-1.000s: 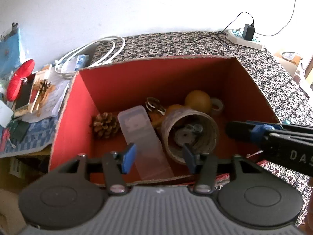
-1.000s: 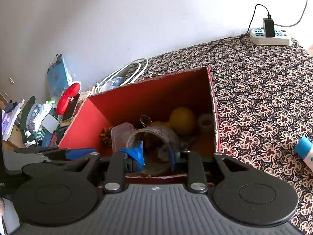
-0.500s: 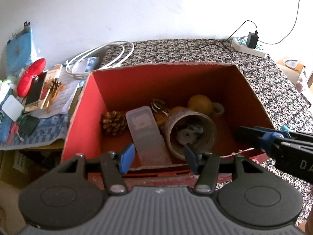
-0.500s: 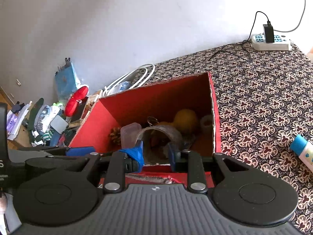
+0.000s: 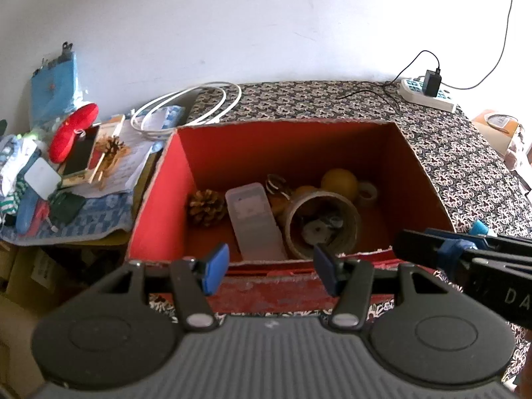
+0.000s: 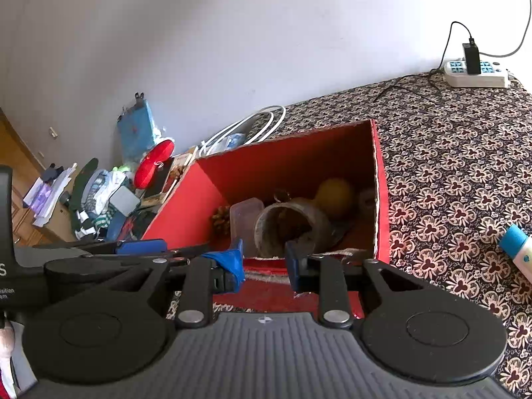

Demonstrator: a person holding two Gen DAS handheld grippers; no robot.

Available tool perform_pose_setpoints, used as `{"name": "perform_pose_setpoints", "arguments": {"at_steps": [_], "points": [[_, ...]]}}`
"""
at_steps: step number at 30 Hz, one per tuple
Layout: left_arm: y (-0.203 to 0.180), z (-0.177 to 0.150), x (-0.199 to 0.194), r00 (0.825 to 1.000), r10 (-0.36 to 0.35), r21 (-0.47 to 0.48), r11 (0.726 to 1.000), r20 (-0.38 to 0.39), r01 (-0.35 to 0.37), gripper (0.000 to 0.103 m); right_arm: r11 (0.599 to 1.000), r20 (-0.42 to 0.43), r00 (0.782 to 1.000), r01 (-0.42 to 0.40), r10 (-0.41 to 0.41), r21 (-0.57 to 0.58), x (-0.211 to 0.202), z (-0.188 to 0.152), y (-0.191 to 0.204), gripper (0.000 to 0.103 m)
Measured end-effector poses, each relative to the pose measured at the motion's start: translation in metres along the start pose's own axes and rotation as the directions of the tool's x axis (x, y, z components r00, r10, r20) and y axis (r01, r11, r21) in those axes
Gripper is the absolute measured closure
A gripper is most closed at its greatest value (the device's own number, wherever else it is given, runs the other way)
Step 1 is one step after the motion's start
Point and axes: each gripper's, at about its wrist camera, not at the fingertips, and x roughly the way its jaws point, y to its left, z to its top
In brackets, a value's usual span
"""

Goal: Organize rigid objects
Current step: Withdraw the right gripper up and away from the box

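A red cardboard box (image 5: 159,199) stands open on the patterned table; it also shows in the right wrist view (image 6: 379,179). Inside lie a pine cone (image 5: 206,206), a clear plastic case (image 5: 254,222), a round tin on its side (image 5: 324,224) with small metal parts in it, a yellow ball (image 5: 339,181) and a tape roll (image 5: 367,194). My left gripper (image 5: 269,271) is open and empty just in front of the box's near wall. My right gripper (image 6: 264,262) is open and empty at the same near edge. A blue-capped white bottle (image 6: 517,244) lies on the table right of the box.
A power strip with a charger (image 5: 427,94) sits at the table's far right corner. Coiled white cable (image 5: 186,106) lies behind the box. A cluttered side surface at left holds a red pouch (image 5: 73,133), papers and small items. A white wall is behind.
Both grippers have drawn back and up from inside the box to its near edge, so more of the box front and table shows. Both stay open and empty.
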Motion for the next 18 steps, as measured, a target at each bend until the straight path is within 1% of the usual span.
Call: {"name": "perform_pose_setpoints", "arguments": {"at_steps": [4, 11, 18], "points": [[0.001, -0.005, -0.006, 1.0, 0.014, -0.022, 1.0, -0.002, -0.014, 0.044, 1.0, -0.011, 1.0, -0.022, 0.022, -0.006, -0.005, -0.003, 0.0, 0.093], [-0.001, -0.018, -0.012, 0.999, 0.027, -0.061, 0.998, -0.028, -0.029, 0.044, 0.999, -0.044, 0.998, -0.041, 0.041, -0.015, -0.009, -0.01, -0.005, 0.093], [-0.011, -0.03, -0.006, 0.996, 0.038, -0.072, 0.996, -0.076, -0.043, 0.043, 0.999, -0.087, 0.995, -0.047, 0.046, -0.004, -0.009, -0.018, -0.013, 0.093]]}}
